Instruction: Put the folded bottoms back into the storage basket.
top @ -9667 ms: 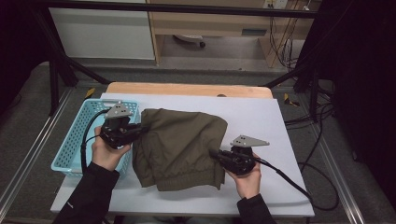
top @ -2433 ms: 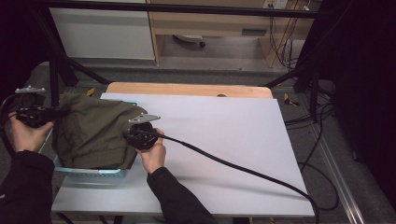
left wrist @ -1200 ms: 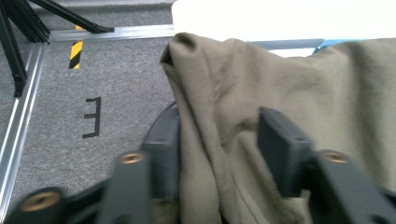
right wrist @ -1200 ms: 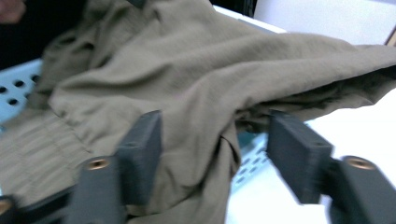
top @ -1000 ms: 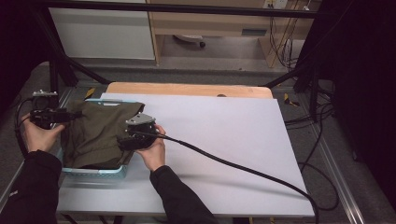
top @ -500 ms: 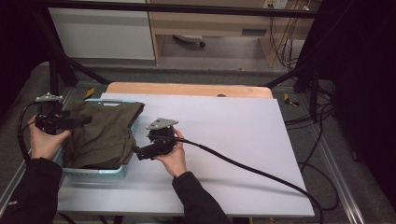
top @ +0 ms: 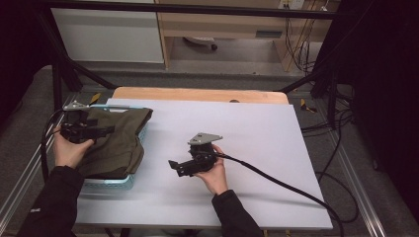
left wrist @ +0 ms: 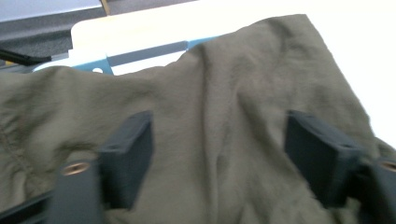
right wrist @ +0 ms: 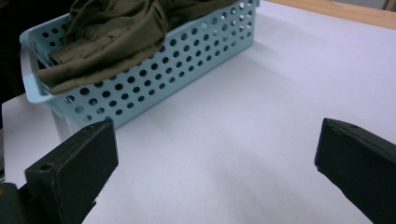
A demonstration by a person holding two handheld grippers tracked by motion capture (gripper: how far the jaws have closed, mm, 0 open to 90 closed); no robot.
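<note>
White worktop [top: 257, 148] fills the middle of the high view, with a wooden edge at the back and dark floor all around. At its left side sits my light blue basket [top: 111, 181], and an olive green cloth [top: 118, 143] lies heaped in it, hanging a little over the rim. My left gripper [top: 106, 131] hovers right over the cloth. My right gripper [top: 174, 165] is out over the bare worktop, well apart from the basket, pointing toward it.

From the left gripper view, the green cloth [left wrist: 224, 121] lies under and between my two black fingers [left wrist: 128, 154]. They have just been closing a little, but they stand apart. I cannot tell if they touch the cloth. A bit of blue basket rim [left wrist: 149, 49] peeks out behind.

From the right gripper view, my fingers [right wrist: 74, 163] are spread wide with nothing between them. Ahead stands the basket [right wrist: 154, 70] with its many round holes, the cloth [right wrist: 116, 28] piled inside.
</note>
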